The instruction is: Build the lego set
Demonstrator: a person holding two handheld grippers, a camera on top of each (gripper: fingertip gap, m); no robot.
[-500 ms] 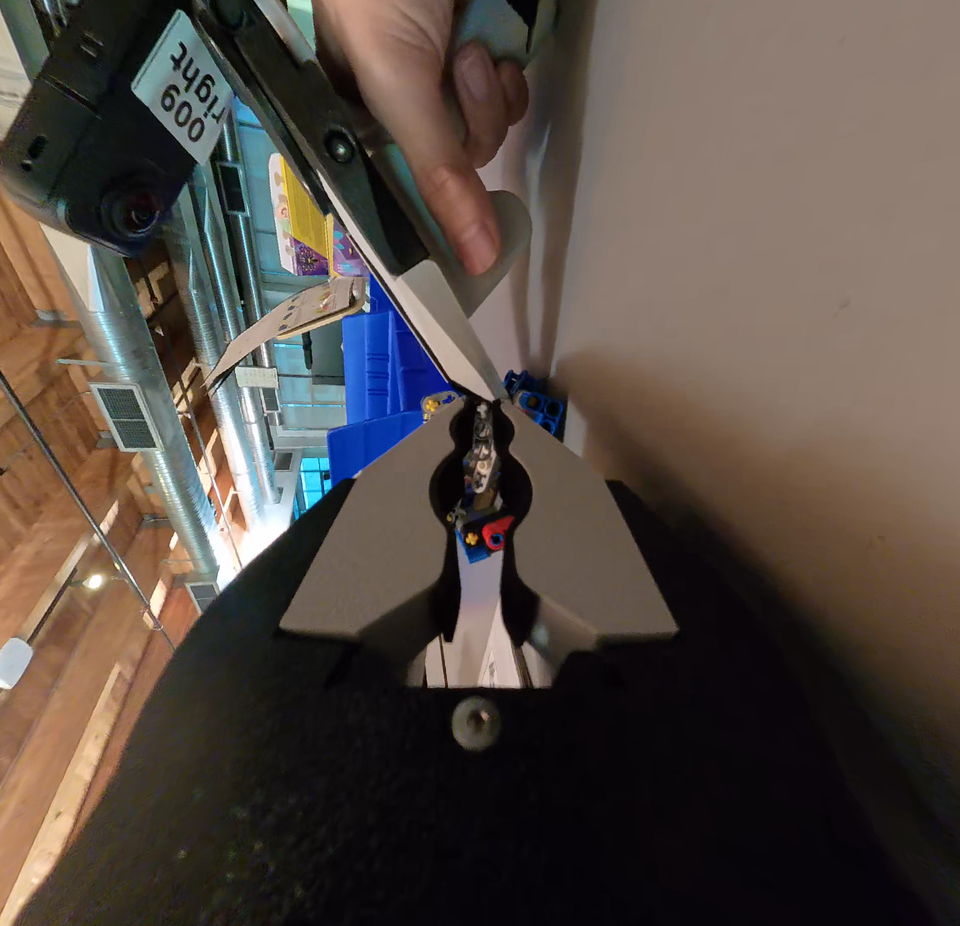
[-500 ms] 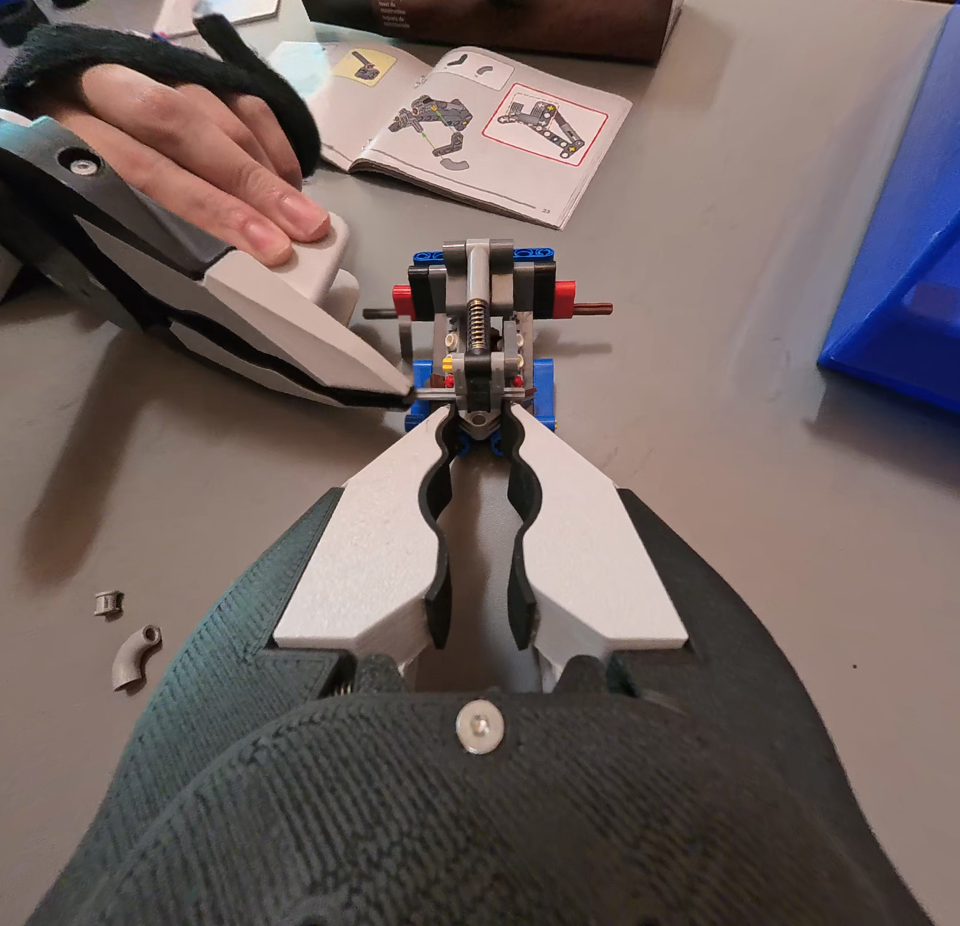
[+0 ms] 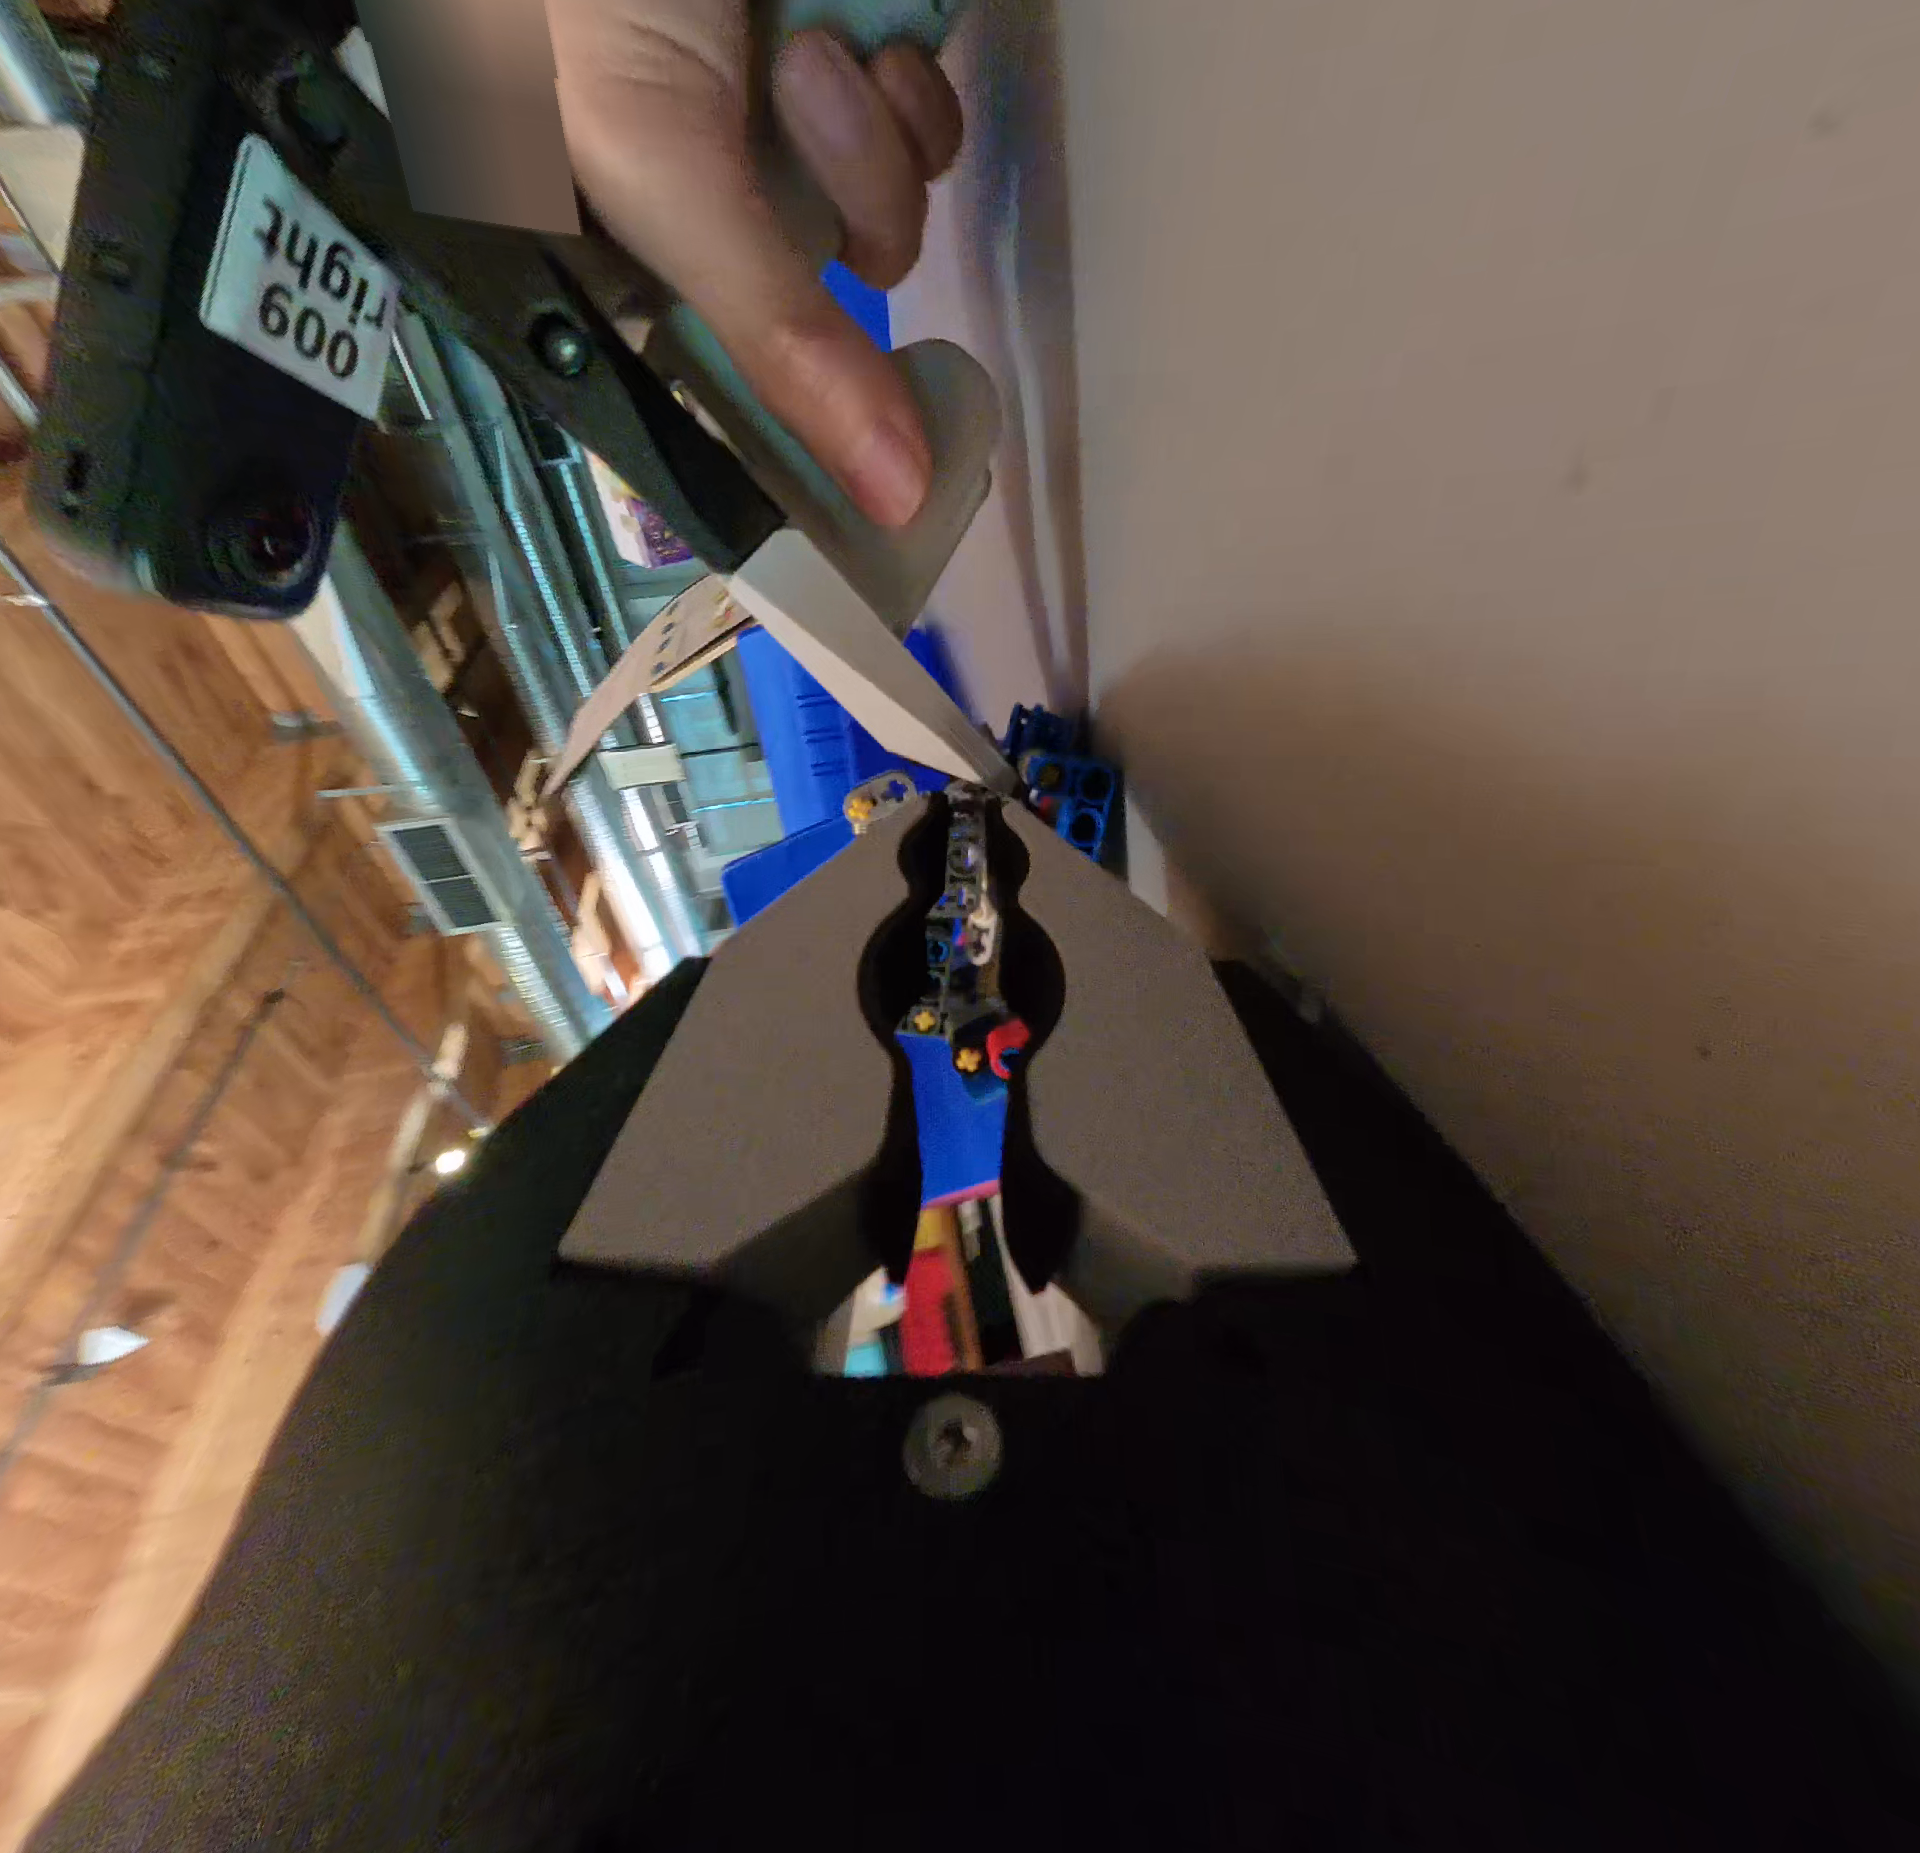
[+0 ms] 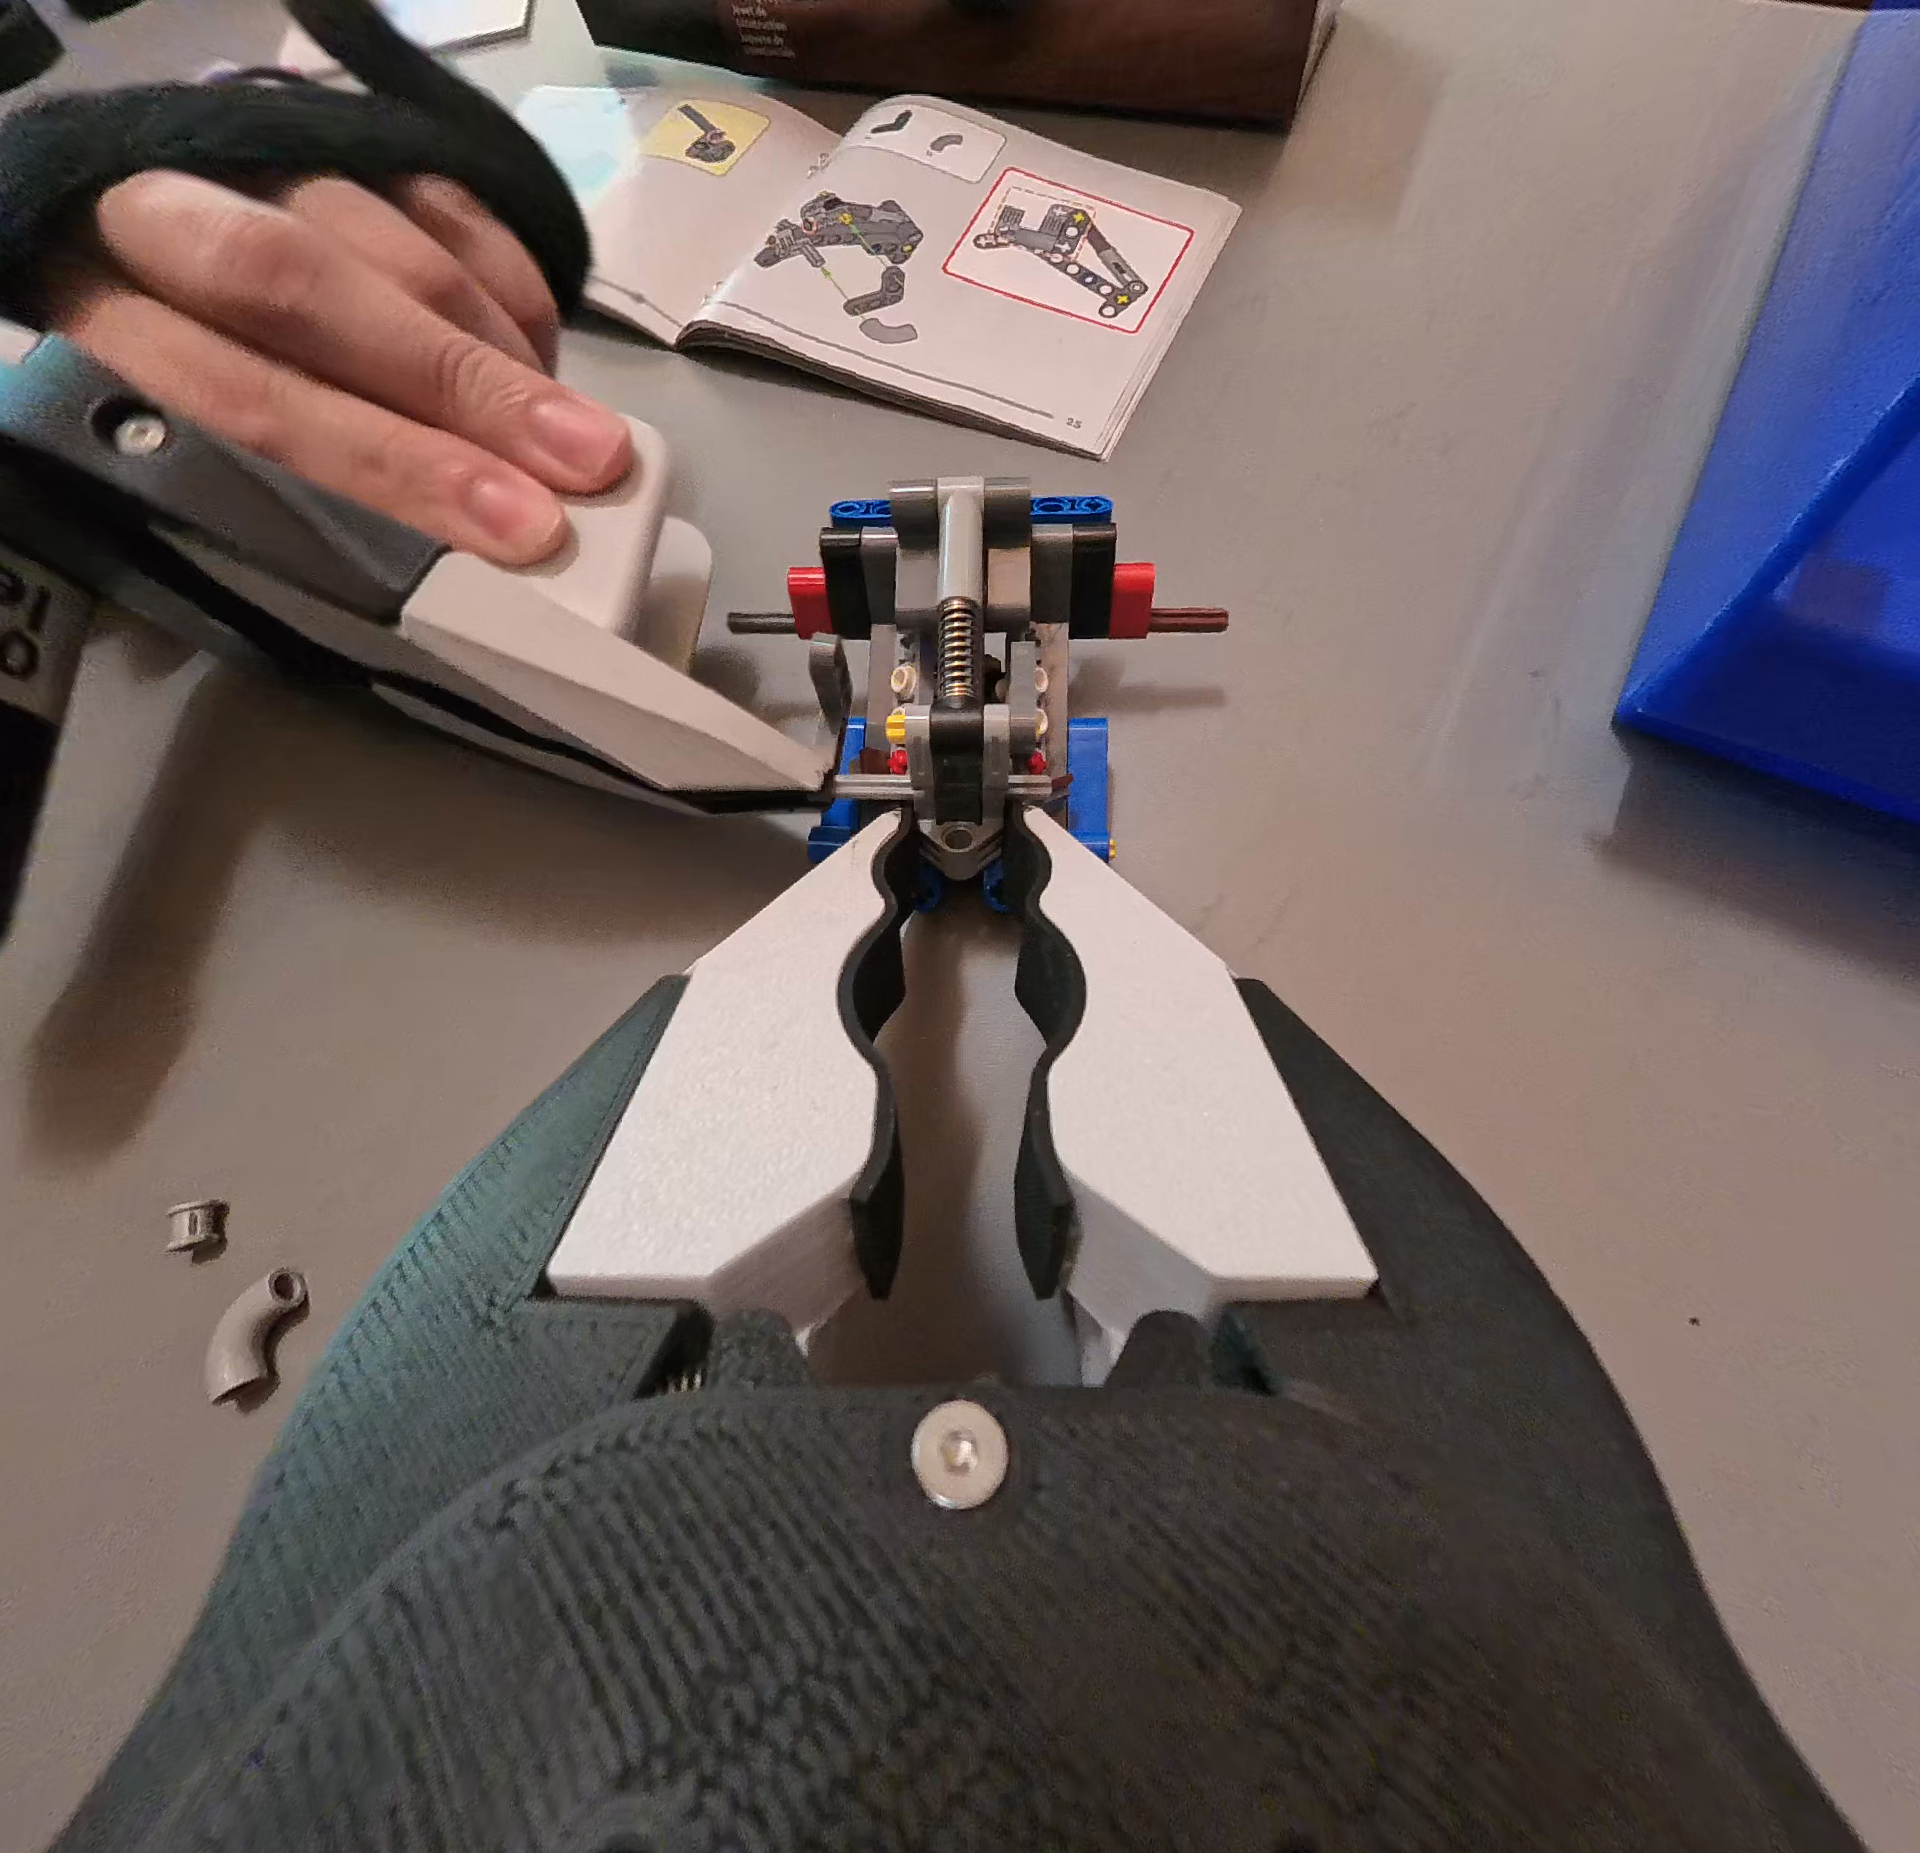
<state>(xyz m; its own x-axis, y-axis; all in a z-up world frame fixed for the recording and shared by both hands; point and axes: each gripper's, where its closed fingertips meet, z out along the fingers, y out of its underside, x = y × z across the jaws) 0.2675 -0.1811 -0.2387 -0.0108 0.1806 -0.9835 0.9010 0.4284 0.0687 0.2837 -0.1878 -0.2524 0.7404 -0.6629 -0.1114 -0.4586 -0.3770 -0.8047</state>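
While the grey table (image 4: 1455,660) carries everything, I work from its biggest items down: a blue bin (image 4: 1808,556) sits at the far right, well clear, and a dark cardboard box (image 4: 935,27) lies along the far edge, both parked out of my working space. Just nearer than the box an instruction booklet (image 4: 914,276) lies open and flat, turned so its pictures face me for reference. At the centre stands the brick model (image 4: 966,660), a blue, grey, black and red build with a spring down its middle, upright on the table so both tools can reach it. My right gripper (image 4: 961,847) comes in from the near side and is clenched on the model's grey nose piece, its dark pads pressed on either flank; I judge this is to steady the build. My left gripper (image 4: 821,780) reaches in from the left, a hand (image 4: 343,349) on its body, its tips closed together on the end of a thin grey axle (image 4: 883,787) that crosses the model's near end. Two loose grey parts (image 4: 234,1304) wait near left, within easy reach, apart from the model.
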